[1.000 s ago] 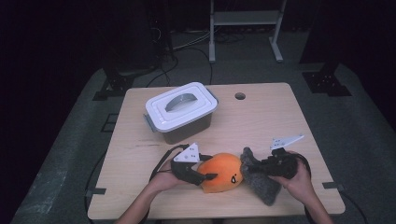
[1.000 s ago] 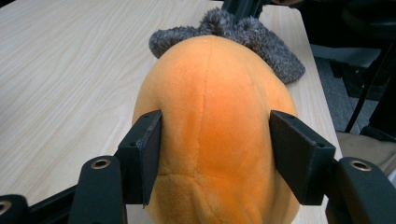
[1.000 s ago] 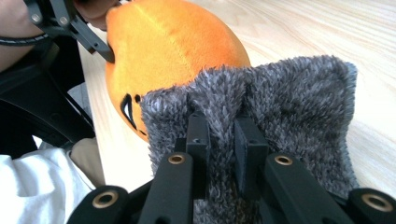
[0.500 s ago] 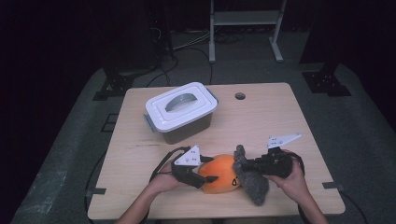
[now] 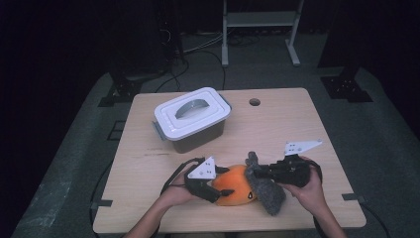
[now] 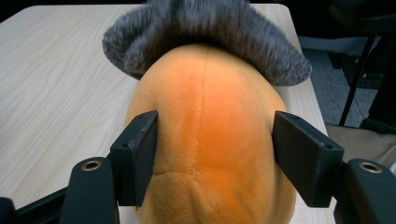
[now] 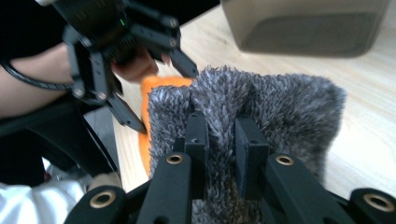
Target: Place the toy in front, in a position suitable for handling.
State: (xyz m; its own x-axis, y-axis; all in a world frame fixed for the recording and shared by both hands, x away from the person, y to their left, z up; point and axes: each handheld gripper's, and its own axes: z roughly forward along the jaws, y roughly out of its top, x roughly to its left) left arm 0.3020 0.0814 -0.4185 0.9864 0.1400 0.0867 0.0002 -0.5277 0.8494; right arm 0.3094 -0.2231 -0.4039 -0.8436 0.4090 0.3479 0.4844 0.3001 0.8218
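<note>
An orange plush toy (image 5: 232, 184) lies near the table's front edge. My left gripper (image 5: 221, 191) holds it from the left, one jaw pressed on each side of its round body (image 6: 210, 140). A grey fuzzy cloth piece (image 5: 268, 192) rests against the toy's right end and drapes over its far side (image 6: 205, 32). My right gripper (image 5: 256, 171) comes in from the right and is shut on a pinched fold of that grey piece (image 7: 280, 107). A strip of the orange toy (image 7: 161, 84) shows behind the grey pile.
A grey plastic box with a white handled lid (image 5: 192, 113) stands at the back left of the wooden table (image 5: 287, 129); its wall (image 7: 308, 28) is just beyond the grey piece. A small round hole (image 5: 254, 102) sits near the table's far edge.
My right gripper has moved left with the grey piece, bringing it up against and over the orange toy. The left gripper has stayed on the toy.
</note>
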